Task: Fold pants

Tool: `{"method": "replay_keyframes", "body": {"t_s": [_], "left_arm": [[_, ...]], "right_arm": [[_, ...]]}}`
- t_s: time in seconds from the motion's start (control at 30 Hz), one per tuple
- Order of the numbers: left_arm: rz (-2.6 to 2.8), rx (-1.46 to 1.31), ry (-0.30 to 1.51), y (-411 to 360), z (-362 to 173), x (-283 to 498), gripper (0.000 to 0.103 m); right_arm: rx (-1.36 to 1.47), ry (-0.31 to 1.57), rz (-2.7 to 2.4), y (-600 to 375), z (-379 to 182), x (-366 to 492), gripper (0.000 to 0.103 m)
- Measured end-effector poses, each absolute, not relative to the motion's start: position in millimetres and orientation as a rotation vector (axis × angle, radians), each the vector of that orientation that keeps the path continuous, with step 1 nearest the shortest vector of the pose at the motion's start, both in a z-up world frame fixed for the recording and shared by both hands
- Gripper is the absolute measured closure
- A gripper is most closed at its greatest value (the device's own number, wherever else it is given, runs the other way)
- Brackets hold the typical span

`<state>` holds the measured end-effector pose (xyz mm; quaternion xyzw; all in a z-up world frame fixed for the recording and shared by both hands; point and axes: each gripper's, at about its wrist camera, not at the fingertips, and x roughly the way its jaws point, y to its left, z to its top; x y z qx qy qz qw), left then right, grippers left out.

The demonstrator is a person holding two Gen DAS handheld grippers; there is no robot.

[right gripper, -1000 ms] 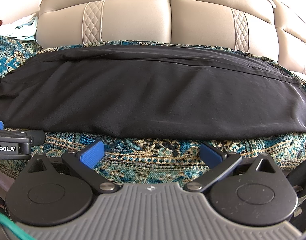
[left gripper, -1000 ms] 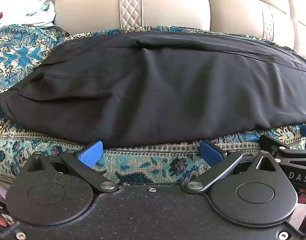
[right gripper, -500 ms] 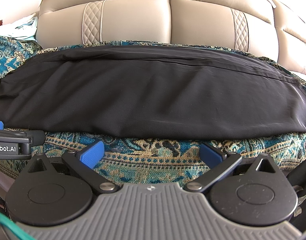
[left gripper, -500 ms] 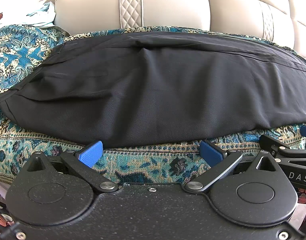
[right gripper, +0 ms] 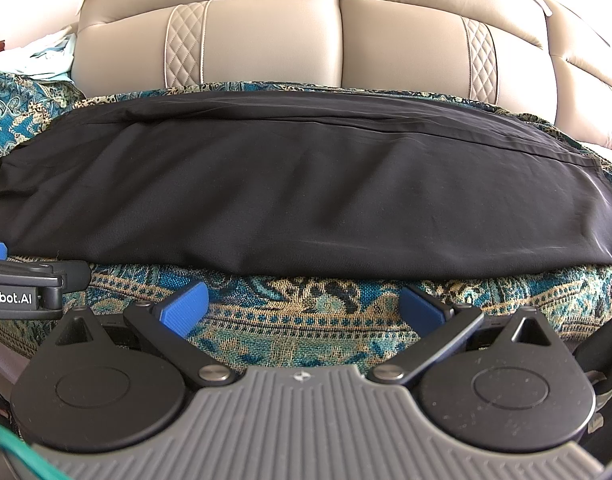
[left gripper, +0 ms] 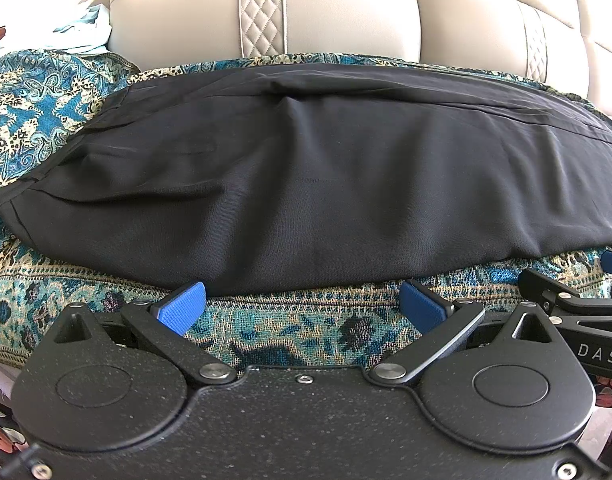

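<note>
Black pants (left gripper: 306, 176) flat on patterned cover (left gripper: 289, 320) (sofa), just ahead of both tools. Left tool (left gripper: 301, 306) spread wide, holding nothing. Right tool (right gripper: 303, 306) likewise spread.

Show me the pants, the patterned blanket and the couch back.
pants (left gripper: 326, 184), left wrist view, middle of the black cloth
patterned blanket (right gripper: 306, 312), right wrist view, front edge below the pants
couch back (right gripper: 265, 44), right wrist view, beige cushion
</note>
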<state>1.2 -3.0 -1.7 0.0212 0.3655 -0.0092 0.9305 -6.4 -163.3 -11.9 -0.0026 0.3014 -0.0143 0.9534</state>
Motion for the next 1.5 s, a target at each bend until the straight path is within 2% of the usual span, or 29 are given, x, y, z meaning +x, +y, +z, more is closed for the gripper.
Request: {"method": "replay_keyframes", "body": {"t_s": [0.67, 0.83, 1.07, 1.23, 1.5], "left_arm": [[-0.02, 0.05, 0.773, -1.6, 2.5, 10.3, 0.0], [-0.046, 0.047, 0.83, 2.9, 10.4, 18.1, 0.0], [-0.111, 0.021, 0.804, 26.9, 49.3, 34.8, 0.001], [-0.066, -0.019, 0.753, 60.2, 87.0, 69.1, 0.001], [0.087, -0.136, 0.741, 128.0, 125.8, 158.2, 0.0]], "right_arm": [[-0.022, 0.618, 0.005, -163.1, -9.7, -6.1, 0.0], [-0.041, 0.653, 0.012, -160.6, -4.1, 2.0, 0.0], [0.02, 0.776, 0.086, -176.7, 15.7, 21.5, 0.0], [0.194, 0.771, 0.152, -201.9, 41.0, 37.7, 0.0], [0.289, 0.754, 0.132, -229.8, 76.9, 100.3, 0.0]]}}
